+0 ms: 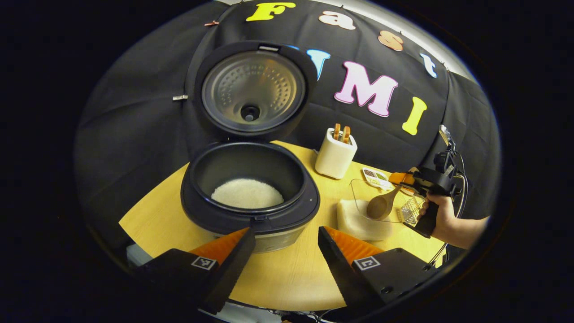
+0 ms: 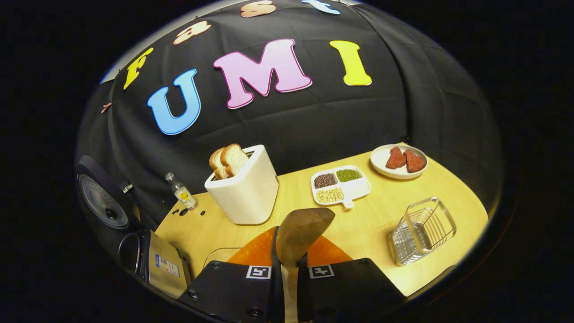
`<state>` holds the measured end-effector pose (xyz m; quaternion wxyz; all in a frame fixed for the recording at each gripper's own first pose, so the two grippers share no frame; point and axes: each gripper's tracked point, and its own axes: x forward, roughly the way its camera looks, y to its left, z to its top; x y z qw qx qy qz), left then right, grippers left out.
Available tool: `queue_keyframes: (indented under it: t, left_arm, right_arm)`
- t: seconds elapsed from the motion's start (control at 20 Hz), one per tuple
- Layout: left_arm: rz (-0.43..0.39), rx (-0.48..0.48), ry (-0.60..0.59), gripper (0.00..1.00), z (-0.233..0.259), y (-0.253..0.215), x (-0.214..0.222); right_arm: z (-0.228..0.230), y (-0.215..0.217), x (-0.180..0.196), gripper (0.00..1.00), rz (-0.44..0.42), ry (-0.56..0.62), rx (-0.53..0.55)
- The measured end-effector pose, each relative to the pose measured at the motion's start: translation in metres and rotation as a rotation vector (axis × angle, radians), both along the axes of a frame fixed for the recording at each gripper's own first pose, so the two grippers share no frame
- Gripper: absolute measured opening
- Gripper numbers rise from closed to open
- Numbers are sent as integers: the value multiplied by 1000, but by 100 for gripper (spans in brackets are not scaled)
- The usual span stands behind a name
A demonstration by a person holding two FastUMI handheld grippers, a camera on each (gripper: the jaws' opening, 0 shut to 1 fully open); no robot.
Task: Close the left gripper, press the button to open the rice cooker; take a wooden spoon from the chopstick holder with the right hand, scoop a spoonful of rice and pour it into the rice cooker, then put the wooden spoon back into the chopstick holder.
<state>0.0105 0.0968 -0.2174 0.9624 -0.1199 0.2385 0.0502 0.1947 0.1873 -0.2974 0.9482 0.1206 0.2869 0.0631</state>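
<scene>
Nearest the lens in the right gripper view, the right gripper [image 2: 289, 269] has its fingers closed tight on the handle of the wooden spoon [image 2: 301, 233], whose bowl rises just ahead of them; whether it carries rice cannot be told. In the left gripper view that spoon [image 1: 381, 205] hangs over a clear container [image 1: 363, 190] holding white rice, with a hand [image 1: 441, 215] behind it. The left gripper [image 1: 287, 251] hovers with its fingers spread wide, gripping nothing, at the near rim of the rice cooker [image 1: 251, 211], lid [image 1: 253, 89] up, rice lying in the pot. Square marker tags sit on both grippers; a sticker on the cooker's side [image 2: 167, 265] is too small to read, as is the label on a small bottle [image 2: 180, 190]. A white holder [image 2: 244, 190] with bread slices stands behind, then a divided dish of beans [image 2: 341, 184], a plate [image 2: 399, 161] and a wire basket [image 2: 421, 231] near the bench [image 2: 372, 224] edge, open wood between them. The cooker is cut off at the left edge of the right gripper view.
</scene>
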Motion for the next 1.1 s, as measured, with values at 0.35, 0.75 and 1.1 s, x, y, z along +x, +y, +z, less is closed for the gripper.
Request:
queue_keyframes:
  t: [0.35,0.75,1.1]
  left_arm:
    - [-3,2,-28,95,9,14,-4]
    - [-15,-10,-56,95,23,12,-11]
    - [-59,5,-96,95,49,4,-11]
  right_arm:
    - [-3,42,-21,16,46,85,86]
    - [1,46,-44,16,-56,239,278]
    - [12,33,-56,16,-106,286,368]
